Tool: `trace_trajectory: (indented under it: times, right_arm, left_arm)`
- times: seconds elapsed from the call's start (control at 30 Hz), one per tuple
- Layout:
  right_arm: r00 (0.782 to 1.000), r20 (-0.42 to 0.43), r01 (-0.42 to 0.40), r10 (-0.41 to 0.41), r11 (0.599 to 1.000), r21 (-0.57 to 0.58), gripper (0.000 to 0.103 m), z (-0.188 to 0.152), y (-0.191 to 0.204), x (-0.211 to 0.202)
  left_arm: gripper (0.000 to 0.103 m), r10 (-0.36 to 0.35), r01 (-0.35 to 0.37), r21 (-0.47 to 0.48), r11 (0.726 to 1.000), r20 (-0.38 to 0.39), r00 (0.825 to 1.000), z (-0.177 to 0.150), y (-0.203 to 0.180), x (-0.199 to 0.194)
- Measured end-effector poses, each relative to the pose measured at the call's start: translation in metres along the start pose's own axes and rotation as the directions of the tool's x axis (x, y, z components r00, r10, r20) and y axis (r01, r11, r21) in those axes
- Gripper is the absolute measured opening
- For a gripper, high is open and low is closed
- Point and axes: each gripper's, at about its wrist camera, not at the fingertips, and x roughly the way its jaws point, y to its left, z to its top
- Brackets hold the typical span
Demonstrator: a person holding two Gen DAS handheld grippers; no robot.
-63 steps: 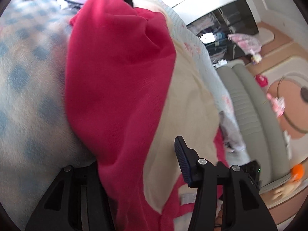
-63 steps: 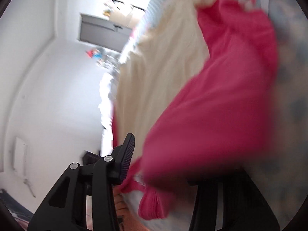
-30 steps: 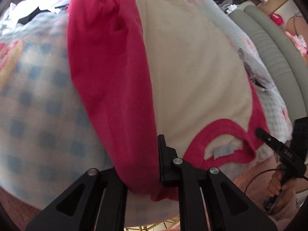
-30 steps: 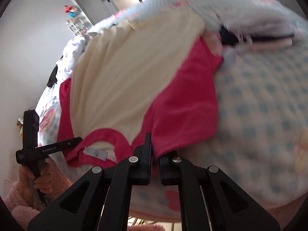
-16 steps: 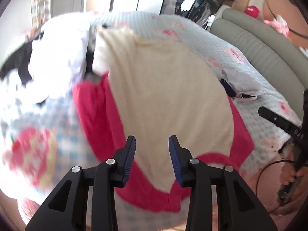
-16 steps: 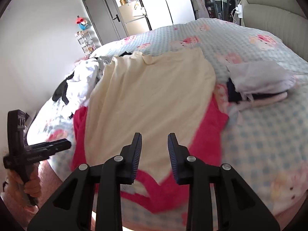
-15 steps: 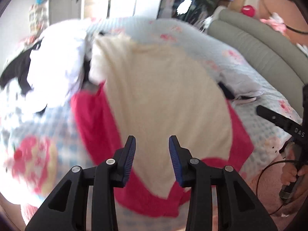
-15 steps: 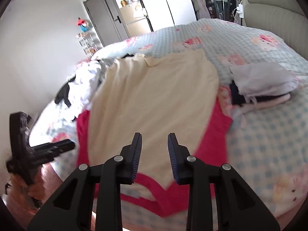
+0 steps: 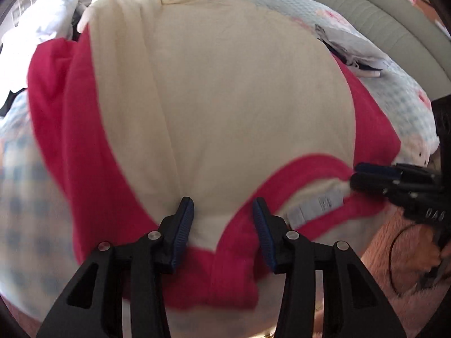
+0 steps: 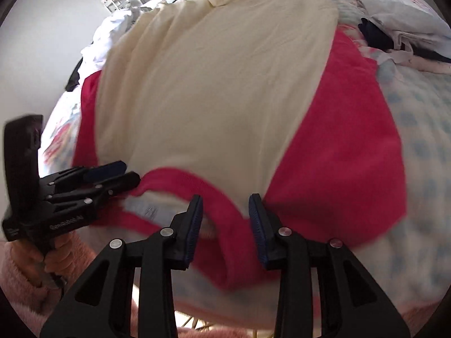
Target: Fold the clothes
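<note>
My left gripper [image 9: 222, 217] and right gripper [image 10: 225, 214] have just been opening; the 2 hover with jaws apart over the cream-and-red shirt [image 9: 225, 98], spread flat on the bed [image 10: 422, 140] (collar nearest me). I probably should pinch both shoulders evenly.

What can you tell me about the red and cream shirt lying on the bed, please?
The shirt is soft knit: cream body, red raglan sleeves, red neckband with a pale label inside. It lies spread flat on the checked bedspread, collar toward the near edge. Both grippers hang open at the collar, left gripper and right gripper, neither pinching it.
</note>
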Motion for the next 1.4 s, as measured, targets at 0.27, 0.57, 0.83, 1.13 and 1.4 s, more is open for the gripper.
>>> trace_trajectory:
  times: [0.27,0.57,0.83,1.13,1.4]
  right_arm:
    - [0.980,0.199,-0.029,-0.005,0.986,0.166,0.035,-0.002,-0.041,-0.079]
    - [0.956,0.215,0.110,-0.201,0.922,0.372,0.035,0.000,-0.116,-0.106]
    - [0.966,0.190,0.082,-0.178,0.901,0.425,0.036,-0.014,-0.137,-0.107]
    - [0.976,0.170,0.074,-0.134,0.946,0.317,0.037,0.010,-0.109,-0.086]
    - [0.935,0.158,0.226,-0.318,0.877,0.425,0.038,0.006,-0.123,-0.097]
  left_arm:
    - [0.047,-0.039,0.023,0.124,0.992,0.129,0.991,0.026,-0.051,-0.028]
    - [0.060,-0.322,0.306,0.214,0.928,0.048,0.945,0.084,-0.148,0.024]
    - [0.039,-0.241,0.248,0.286,0.926,-0.059,0.969,0.086,-0.199,0.071]
    - [0.002,-0.215,0.216,-0.015,0.976,0.051,0.975,0.099,-0.103,0.048]
    - [0.069,-0.350,0.336,0.177,0.925,0.058,0.935,0.079,-0.157,0.024]
